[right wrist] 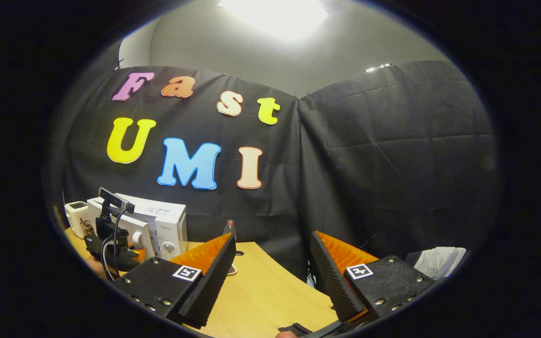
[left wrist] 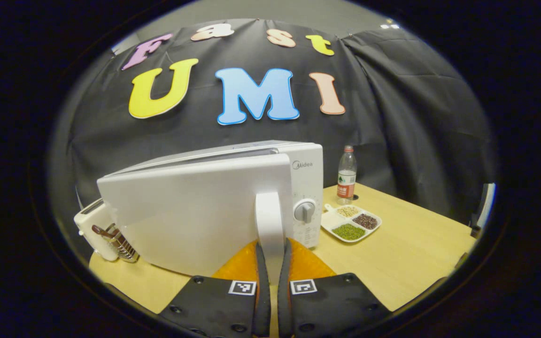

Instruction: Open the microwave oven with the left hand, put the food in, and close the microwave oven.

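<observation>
Microwave oven [left wrist: 214,202] door ajar, its handle [left wrist: 269,230] clenched in the left tongs [left wrist: 271,263]; right tongs [right wrist: 270,272] hang released.

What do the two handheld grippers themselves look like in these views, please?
Each gripper has black bolted finger bodies, each carrying a small square black-and-white tag. The left gripper has orange ribbed backing and dark pad strips along its fingers. The right gripper has orange ribbed wedges faced with black textured pads. Seen from the right gripper view, the left gripper carries a black top-mounted module and looping black cables.

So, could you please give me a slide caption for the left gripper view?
Left tongs shut on the microwave door handle, door partly swung open.
</observation>
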A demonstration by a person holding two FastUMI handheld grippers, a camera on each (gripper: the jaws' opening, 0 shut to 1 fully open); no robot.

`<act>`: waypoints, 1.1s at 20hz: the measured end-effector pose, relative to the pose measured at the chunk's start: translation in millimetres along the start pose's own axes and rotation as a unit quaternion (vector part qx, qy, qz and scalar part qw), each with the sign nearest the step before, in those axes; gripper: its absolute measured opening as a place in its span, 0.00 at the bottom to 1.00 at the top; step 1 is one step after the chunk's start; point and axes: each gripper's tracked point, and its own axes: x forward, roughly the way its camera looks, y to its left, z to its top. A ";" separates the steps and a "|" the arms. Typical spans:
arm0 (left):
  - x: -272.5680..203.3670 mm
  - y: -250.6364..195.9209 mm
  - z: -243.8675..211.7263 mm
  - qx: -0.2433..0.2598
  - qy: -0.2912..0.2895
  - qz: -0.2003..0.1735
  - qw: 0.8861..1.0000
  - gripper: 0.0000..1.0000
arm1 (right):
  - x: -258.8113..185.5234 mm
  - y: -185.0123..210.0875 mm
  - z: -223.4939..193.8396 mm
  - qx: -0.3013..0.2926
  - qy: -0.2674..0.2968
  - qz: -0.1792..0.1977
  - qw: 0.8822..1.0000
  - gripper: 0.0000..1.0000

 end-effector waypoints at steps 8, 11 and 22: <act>-69.9 19.4 -21.3 -0.007 0.010 0.030 0.999 0.13 | -13.9 15.1 3.4 0.012 -0.011 0.071 0.997 0.97; -95.7 31.3 -31.5 -0.013 0.016 0.053 0.998 0.12 | -20.4 17.1 4.7 0.015 -0.017 0.095 0.995 0.96; -173.4 88.2 -59.7 -0.022 0.027 0.137 0.990 0.16 | -45.9 49.6 7.0 0.032 -0.026 0.200 0.979 0.96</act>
